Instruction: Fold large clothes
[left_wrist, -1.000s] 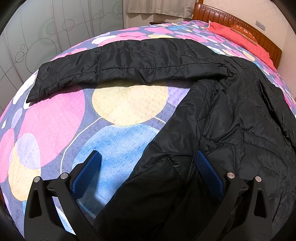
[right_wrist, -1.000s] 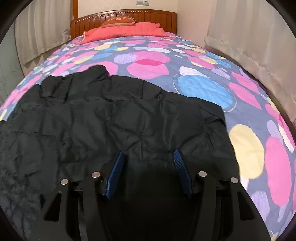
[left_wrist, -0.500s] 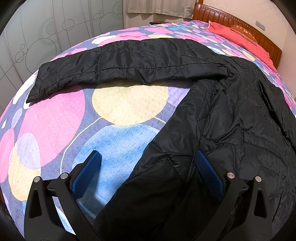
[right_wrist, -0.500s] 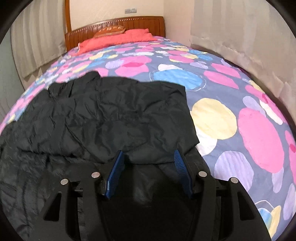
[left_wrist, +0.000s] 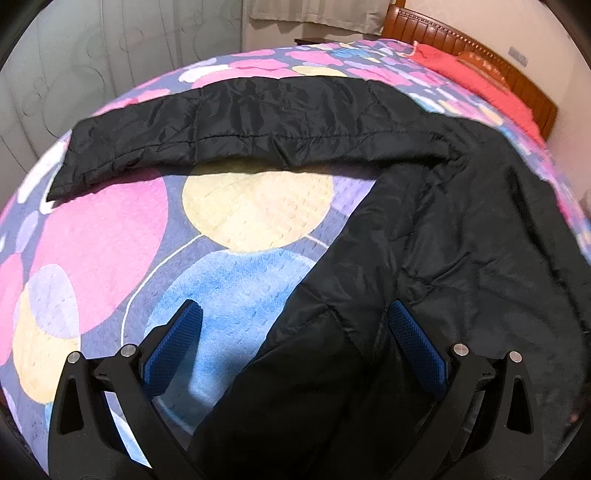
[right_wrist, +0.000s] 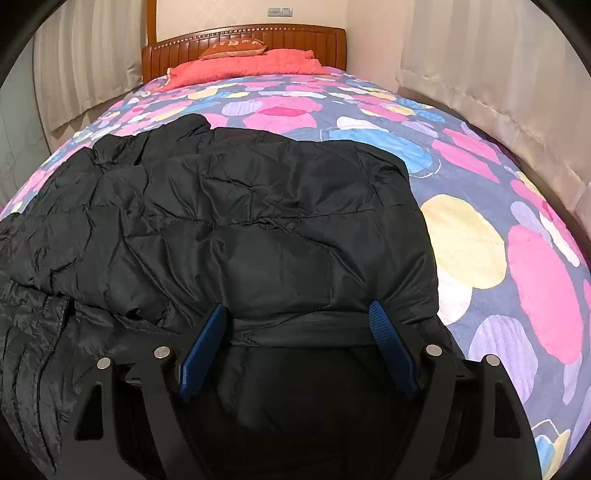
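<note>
A black quilted jacket (left_wrist: 461, 240) lies spread on a bed, one sleeve (left_wrist: 258, 122) stretched out to the left across the bedspread. My left gripper (left_wrist: 295, 310) is open just above the jacket's lower side edge; the right pad is over fabric, the left over bare bedspread. In the right wrist view a part of the jacket (right_wrist: 258, 221) is folded over onto the body. My right gripper (right_wrist: 298, 310) is at the near edge of that fold. Its jaws are opening, with the fabric between them and the pads no longer pressing it.
The bedspread (right_wrist: 535, 277) has large pink, yellow and blue circles. A red pillow (right_wrist: 247, 64) and a wooden headboard (right_wrist: 243, 37) are at the far end. Curtains (right_wrist: 480, 55) hang along the right side and a pale wardrobe (left_wrist: 110, 55) stands to the left.
The right gripper's jaws have spread wider around the jacket fold, and the jacket's right edge now lies folded further in. The left gripper and the sleeve have not moved.
</note>
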